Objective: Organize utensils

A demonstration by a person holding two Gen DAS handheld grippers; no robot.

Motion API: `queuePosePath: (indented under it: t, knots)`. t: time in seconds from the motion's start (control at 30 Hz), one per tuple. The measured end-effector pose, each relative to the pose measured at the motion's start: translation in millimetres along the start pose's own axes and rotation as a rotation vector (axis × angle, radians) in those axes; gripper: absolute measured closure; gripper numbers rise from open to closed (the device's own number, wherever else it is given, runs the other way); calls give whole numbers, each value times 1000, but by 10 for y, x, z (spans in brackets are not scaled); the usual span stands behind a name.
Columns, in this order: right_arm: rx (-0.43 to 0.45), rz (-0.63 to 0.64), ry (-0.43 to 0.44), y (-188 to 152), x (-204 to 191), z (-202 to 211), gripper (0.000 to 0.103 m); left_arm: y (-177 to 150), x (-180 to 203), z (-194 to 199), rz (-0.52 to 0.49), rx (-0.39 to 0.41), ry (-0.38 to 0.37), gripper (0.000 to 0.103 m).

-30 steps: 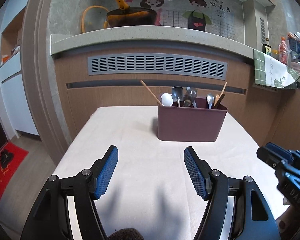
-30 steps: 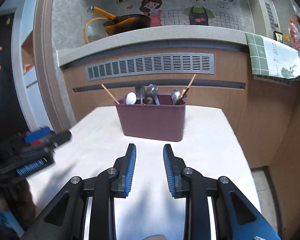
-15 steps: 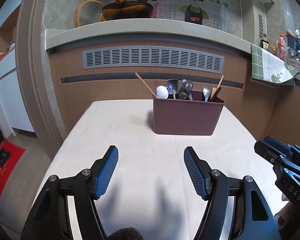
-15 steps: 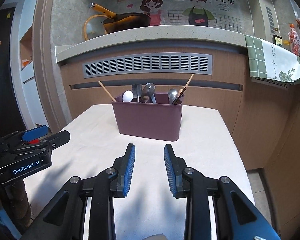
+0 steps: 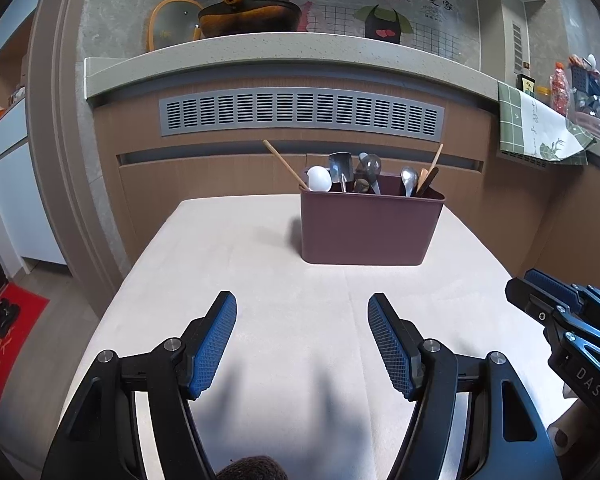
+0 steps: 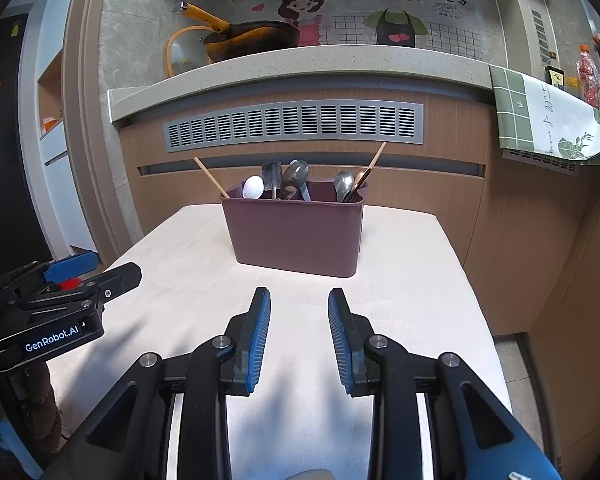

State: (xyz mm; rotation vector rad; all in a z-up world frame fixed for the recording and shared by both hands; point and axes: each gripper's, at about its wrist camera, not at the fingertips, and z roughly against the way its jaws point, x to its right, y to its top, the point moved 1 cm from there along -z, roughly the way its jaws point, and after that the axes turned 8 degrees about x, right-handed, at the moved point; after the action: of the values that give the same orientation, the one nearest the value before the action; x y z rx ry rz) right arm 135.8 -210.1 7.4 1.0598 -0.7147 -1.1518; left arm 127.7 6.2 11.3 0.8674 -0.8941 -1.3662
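Note:
A maroon utensil holder [image 5: 370, 230] [image 6: 296, 234] stands upright at the far end of the table. Sticking out of it are a white spoon [image 5: 319, 179] [image 6: 253, 188], several metal spoons [image 5: 408, 178] [image 6: 343, 185] and wooden chopsticks [image 5: 284, 162] [image 6: 374, 160]. My left gripper [image 5: 302, 304] hovers over the cloth short of the holder, open wide with nothing between its pads. My right gripper [image 6: 299, 296] is also short of the holder, open with a narrower gap and empty. Each gripper shows in the other's view: the right gripper [image 5: 540, 292] at the right edge, the left gripper [image 6: 96, 268] at the left edge.
The table [image 5: 260, 264] has a beige cloth and drops off at its left and right edges. Behind it runs a wooden counter front with a grey vent [image 5: 300, 116]. A pan [image 5: 248, 20] and a green towel [image 5: 536, 128] rest on the counter. A red mat [image 5: 8, 340] lies on the floor.

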Motion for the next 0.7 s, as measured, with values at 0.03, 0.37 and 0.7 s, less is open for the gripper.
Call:
queuePosePath:
  t: [0.03, 0.37, 0.7]
  knots:
    - [0, -1, 1, 2, -3, 0, 75, -1, 1, -3, 0, -1, 0, 34]
    - [-3, -1, -4, -2, 12, -18, 75, -15, 5, -13, 1, -7, -3, 34]
    - [-17, -9, -13, -12, 44, -52, 73, -55, 19, -43, -13, -13, 4, 34]
